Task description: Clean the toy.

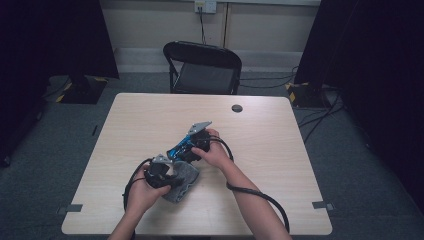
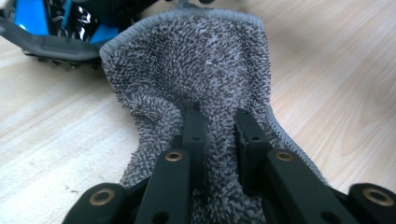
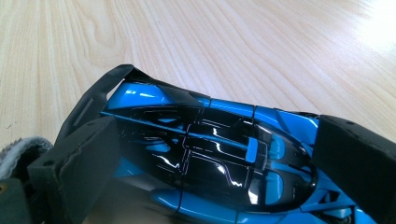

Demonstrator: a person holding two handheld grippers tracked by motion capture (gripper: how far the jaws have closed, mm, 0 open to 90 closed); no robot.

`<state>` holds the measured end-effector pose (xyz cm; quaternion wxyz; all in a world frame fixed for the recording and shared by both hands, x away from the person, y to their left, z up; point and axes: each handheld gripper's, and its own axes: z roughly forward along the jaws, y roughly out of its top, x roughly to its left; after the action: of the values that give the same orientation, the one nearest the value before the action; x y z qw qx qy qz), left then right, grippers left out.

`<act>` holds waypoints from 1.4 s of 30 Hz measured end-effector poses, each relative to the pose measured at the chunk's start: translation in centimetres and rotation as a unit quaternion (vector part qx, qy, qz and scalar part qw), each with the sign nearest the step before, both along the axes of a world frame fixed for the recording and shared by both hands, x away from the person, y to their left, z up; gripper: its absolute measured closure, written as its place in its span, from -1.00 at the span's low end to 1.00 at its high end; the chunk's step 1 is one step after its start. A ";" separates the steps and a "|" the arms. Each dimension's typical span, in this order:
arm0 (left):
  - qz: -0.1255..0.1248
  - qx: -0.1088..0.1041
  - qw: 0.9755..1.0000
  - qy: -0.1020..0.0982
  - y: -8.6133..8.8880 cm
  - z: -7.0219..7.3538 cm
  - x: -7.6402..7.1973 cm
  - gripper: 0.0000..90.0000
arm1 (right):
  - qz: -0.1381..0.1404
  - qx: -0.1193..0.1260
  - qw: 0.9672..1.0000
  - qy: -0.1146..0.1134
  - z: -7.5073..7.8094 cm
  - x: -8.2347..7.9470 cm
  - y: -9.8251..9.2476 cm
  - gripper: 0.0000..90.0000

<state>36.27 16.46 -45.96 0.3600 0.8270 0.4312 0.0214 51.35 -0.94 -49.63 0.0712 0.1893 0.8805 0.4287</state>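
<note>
Grey looped terry cloth (image 2: 196, 70) bunches in the left gripper's (image 2: 219, 130) clamped jaws, right gripper (image 3: 210, 158) pinching lengthwise a glossy blue-black toy car (image 3: 205, 154) on pale woodgrain table (image 1: 280, 150).

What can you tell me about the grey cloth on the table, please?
The grey cloth is a small terry towel with a looped pile and a stitched hem. It lies bunched on the wooden table, near the front edge, pinched into a fold by the left gripper, whose fingers are shut on it. Its far hem meets the blue and black toy car, which the right gripper grips.
</note>
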 end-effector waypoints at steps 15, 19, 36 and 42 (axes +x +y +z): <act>0.019 -0.028 0.999 -0.014 1.9 2.0 0.1 0.73 | -0.001 0.000 1.000 0.000 0.0 0.0 0.0 -0.99; 0.027 -0.034 0.999 -0.020 2.7 2.7 0.1 0.73 | -0.001 0.000 1.000 0.000 0.0 0.0 0.0 -0.99; 0.141 -0.046 0.988 -0.045 8.4 1.7 1.3 0.73 | -0.001 0.000 1.000 -0.002 0.0 -0.1 0.0 -0.99; 0.175 -0.034 0.982 -0.055 9.3 0.7 2.3 0.73 | -0.004 0.000 1.000 -0.001 0.0 -0.1 0.0 -0.99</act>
<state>38.55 25.81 -45.23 0.4013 0.7237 0.5496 0.1148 51.23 -0.97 -49.64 0.0742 0.1921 0.8798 0.4285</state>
